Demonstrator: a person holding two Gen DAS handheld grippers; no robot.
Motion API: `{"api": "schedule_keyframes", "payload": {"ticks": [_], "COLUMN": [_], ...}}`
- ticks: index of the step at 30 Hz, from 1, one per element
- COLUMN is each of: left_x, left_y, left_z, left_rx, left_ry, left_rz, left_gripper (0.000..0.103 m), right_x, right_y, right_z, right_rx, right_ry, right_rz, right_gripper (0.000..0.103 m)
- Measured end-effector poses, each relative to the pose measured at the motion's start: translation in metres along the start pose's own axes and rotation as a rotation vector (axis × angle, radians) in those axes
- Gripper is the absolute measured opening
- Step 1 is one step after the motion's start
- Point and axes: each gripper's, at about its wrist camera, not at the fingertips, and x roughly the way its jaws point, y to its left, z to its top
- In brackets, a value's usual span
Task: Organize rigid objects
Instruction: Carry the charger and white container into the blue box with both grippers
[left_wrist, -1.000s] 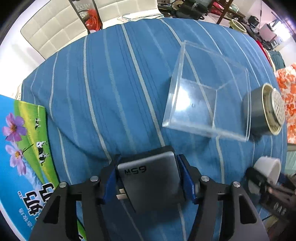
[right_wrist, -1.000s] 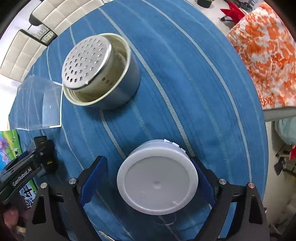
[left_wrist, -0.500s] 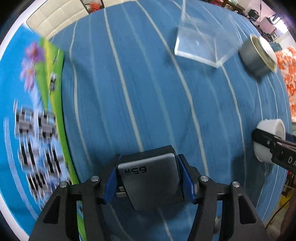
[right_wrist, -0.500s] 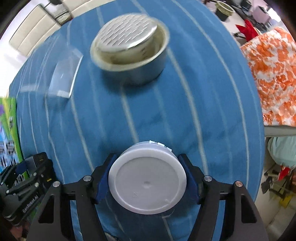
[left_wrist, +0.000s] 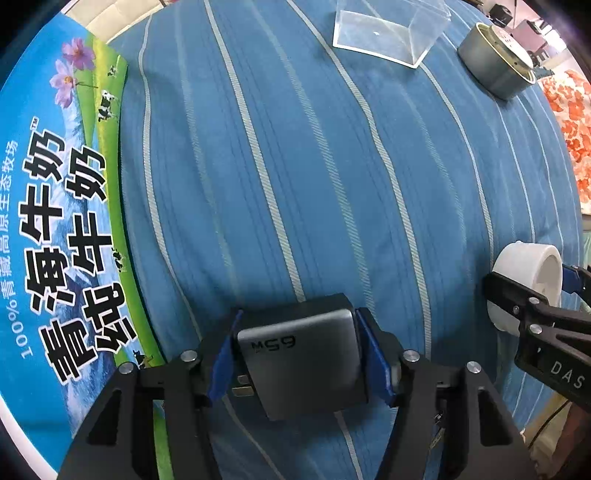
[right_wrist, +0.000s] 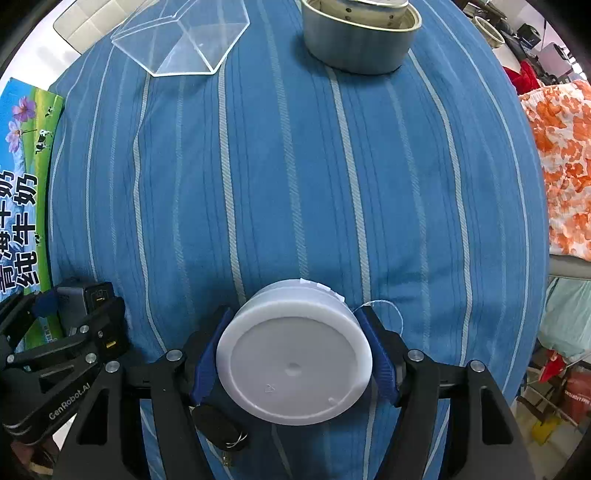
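Observation:
A grey 65W charger (left_wrist: 306, 365) with its plug prongs to the left sits between the blue pads of my left gripper (left_wrist: 298, 314). The pads still touch its sides while the jaws are opening, low over the blue striped cloth (left_wrist: 332, 184). My right gripper (right_wrist: 294, 314) is shut on a white round plastic tub (right_wrist: 293, 365), its flat face toward the camera. In the left wrist view the white tub (left_wrist: 524, 269) and right gripper (left_wrist: 535, 295) appear at the right edge. The left gripper (right_wrist: 74, 306) shows at the lower left of the right wrist view.
A clear plastic box (left_wrist: 388, 40) and a metal tin (left_wrist: 495, 62) with a perforated insert stand at the far side. A printed milk carton box (left_wrist: 55, 221) lies along the left. Orange floral fabric (right_wrist: 561, 166) lies right. Keys (right_wrist: 221, 428) lie under the right gripper.
The right gripper's pads closed onto the white tub and it swung round, so the tin now lies straight ahead. The left gripper carried the charger nearer the milk box, away from the clear box.

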Motion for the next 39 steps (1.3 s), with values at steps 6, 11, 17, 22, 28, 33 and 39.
{"api": "schedule_keyframes", "payload": {"ticks": [6, 11, 17, 22, 28, 33, 39], "left_x": [-0.003, -0.004, -0.021, -0.044, -0.071, -0.099, -0.133], "left_y": [0.004, 0.010, 0.010, 0.013, 0.017, 0.029, 0.043], "left_z": [-0.008, -0.023, -0.040, -0.054, -0.067, -0.075, -0.082], "left_rx": [-0.019, -0.030, -0.016, -0.007, -0.002, 0.002, -0.013], "left_ry": [-0.015, -0.027, -0.051, -0.085, -0.135, -0.182, -0.237], "left_rz": [-0.010, -0.012, -0.019, -0.035, -0.043, -0.051, -0.057], "left_gripper": [0.056, 0.055, 0.052, 0.051, 0.051, 0.051, 0.051], "right_x": [0.005, 0.007, 0.009, -0.019, -0.049, -0.069, -0.088], "right_y": [-0.006, -0.007, -0.017, -0.033, -0.043, -0.038, -0.006], "right_z": [-0.008, -0.008, -0.018, -0.030, -0.045, -0.047, -0.046], "right_rx": [0.028, 0.032, 0.055, 0.116, 0.148, 0.139, 0.103], "right_ry": [0.009, 0.006, -0.021, -0.058, -0.095, -0.115, -0.144], "right_rz": [0.007, -0.010, 0.014, 0.066, 0.101, 0.133, 0.180], "right_gripper": [0.071, 0.071, 0.070, 0.070, 0.070, 0.070, 0.070]}}
